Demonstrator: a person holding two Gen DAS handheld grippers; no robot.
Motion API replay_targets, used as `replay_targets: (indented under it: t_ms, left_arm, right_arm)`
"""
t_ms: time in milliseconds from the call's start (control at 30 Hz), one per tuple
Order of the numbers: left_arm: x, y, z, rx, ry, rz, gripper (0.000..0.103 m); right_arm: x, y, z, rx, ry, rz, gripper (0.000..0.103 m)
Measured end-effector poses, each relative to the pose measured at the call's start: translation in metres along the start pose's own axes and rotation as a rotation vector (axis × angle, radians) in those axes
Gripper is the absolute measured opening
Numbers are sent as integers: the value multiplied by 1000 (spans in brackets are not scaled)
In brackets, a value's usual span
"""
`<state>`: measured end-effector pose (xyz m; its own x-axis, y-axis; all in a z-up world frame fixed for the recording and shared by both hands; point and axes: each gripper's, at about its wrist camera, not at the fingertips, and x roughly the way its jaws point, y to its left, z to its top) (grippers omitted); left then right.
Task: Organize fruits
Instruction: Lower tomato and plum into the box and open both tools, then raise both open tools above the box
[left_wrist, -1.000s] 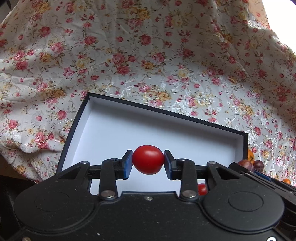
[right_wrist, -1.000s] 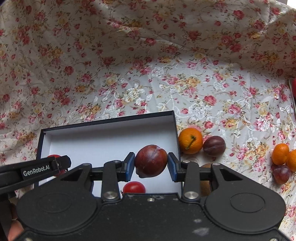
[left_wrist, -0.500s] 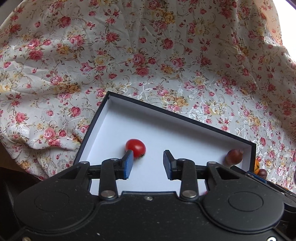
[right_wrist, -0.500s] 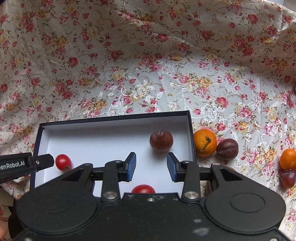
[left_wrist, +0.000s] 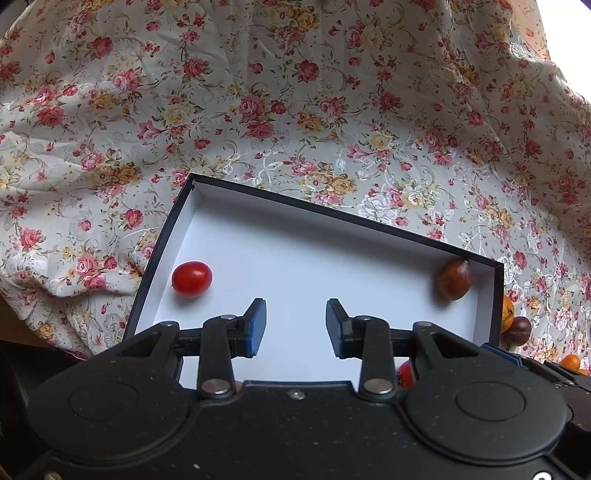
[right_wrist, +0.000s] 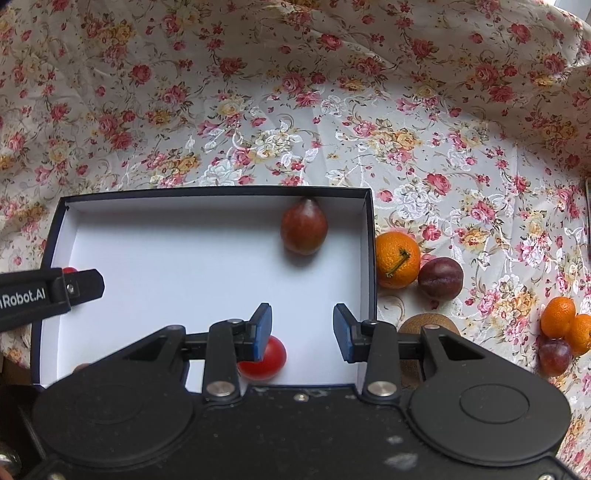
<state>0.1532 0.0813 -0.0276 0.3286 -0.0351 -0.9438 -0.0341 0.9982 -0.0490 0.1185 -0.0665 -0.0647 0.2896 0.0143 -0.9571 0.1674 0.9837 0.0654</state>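
Observation:
A black box with a white inside (left_wrist: 295, 266) (right_wrist: 177, 266) lies on the flowered cloth. In it are a red tomato (left_wrist: 191, 279) by the left wall, a dark plum (left_wrist: 454, 279) (right_wrist: 304, 231) at the far right corner, and a second tomato (right_wrist: 265, 357) (left_wrist: 405, 373) near the front edge. My left gripper (left_wrist: 295, 325) hangs open over the box floor with nothing in it. My right gripper (right_wrist: 302, 329) is open too, above the front tomato. The left gripper's finger (right_wrist: 70, 288) shows at the left of the right wrist view, partly hiding the first tomato.
Right of the box lie an orange (right_wrist: 398, 259) and a plum (right_wrist: 440, 277), with a brown kiwi (right_wrist: 424, 325) closer in. Farther right sit two small oranges (right_wrist: 557, 316) and another plum (right_wrist: 554, 356). The cloth rises in folds behind the box.
Both grippers let go of their fruit into the box: the tomato rolled to the left wall, the plum to the far right corner. Both grippers have pulled back and up.

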Motion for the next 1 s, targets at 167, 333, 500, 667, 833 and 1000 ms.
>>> replay_targets:
  t_ms: [167, 333, 500, 667, 833, 1000]
  left_arm:
    - [-1, -4, 0, 0, 1, 0, 44]
    - [-2, -14, -1, 22, -2, -2, 44]
    - [-2, -22, -2, 33, -1, -3, 44]
    - [-4, -30, -3, 36, -2, -6, 44]
    - [-7, -42, -4, 47, -7, -15, 44]
    - [-11, -57, -8, 69, -18, -25, 44]
  right_arm:
    - [-5, -4, -1, -10, -2, -7, 40]
    - [-7, -10, -1, -12, 16, -39, 40]
    - [-11, -13, -2, -28, 15, -50, 40]
    - [-18, -16, -3, -39, 15, -41, 40]
    - [-23, -25, -5, -38, 14, -59, 40]
    - [-29, -42, -7, -20, 10, -85, 40]
